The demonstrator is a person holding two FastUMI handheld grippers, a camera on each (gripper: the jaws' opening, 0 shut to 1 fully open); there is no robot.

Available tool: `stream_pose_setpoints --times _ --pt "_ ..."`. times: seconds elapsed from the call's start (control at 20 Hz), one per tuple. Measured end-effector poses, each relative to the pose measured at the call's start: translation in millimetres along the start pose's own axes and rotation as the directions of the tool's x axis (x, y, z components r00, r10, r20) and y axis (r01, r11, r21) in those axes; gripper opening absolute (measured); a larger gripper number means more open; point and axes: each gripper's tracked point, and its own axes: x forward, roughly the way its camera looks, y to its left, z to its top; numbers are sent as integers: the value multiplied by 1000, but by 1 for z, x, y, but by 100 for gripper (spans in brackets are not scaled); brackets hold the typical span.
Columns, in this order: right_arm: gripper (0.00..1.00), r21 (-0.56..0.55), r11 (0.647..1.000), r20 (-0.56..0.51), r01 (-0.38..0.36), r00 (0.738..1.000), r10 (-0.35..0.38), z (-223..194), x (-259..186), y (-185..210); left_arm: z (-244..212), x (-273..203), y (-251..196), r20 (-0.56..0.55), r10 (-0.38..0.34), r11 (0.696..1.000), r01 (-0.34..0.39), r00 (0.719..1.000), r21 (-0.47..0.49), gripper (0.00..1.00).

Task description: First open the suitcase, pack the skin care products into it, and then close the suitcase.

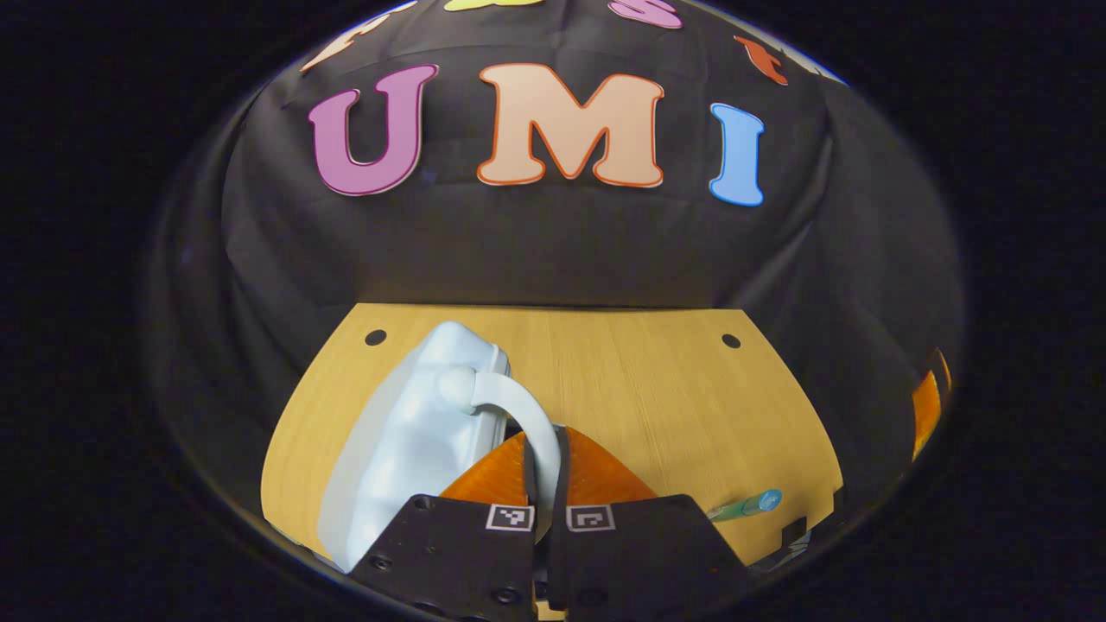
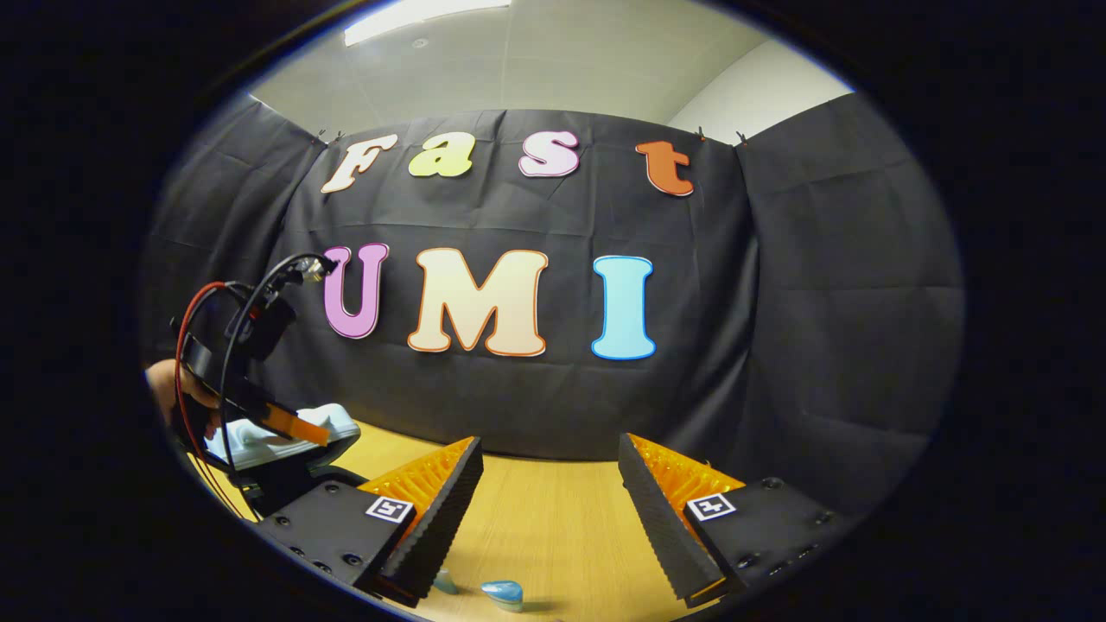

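The pale blue suitcase [image 1: 415, 441] lies on the wooden table [image 1: 639, 389], its curved handle [image 1: 527, 423] clamped between the left gripper [image 1: 546, 484] fingers. Right of it lies a teal tube [image 1: 747, 505]. The right gripper [image 2: 549, 510] hangs spread apart above a small blue bottle [image 2: 503, 593].

Light wooden table [image 1: 622, 389] with two small dark round holes near its far corners. Black cloth wall [image 1: 553, 250] hangs behind it, creased. Above the cloth, a pale ceiling [image 2: 553, 60] with a bright light strip [image 2: 415, 17].
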Motion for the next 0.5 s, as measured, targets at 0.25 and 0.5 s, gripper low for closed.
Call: stream_pose_setpoints --times 0.25,0.5 --pt "99 14 1000 18 2 1000 -2 5 9 27 32 -17 63 56 43 999 -42 997 -21 0" --pt "99 25 1000 19 8 1000 -9 5 16 56 42 -28 121 78 93 996 -92 993 -19 2"
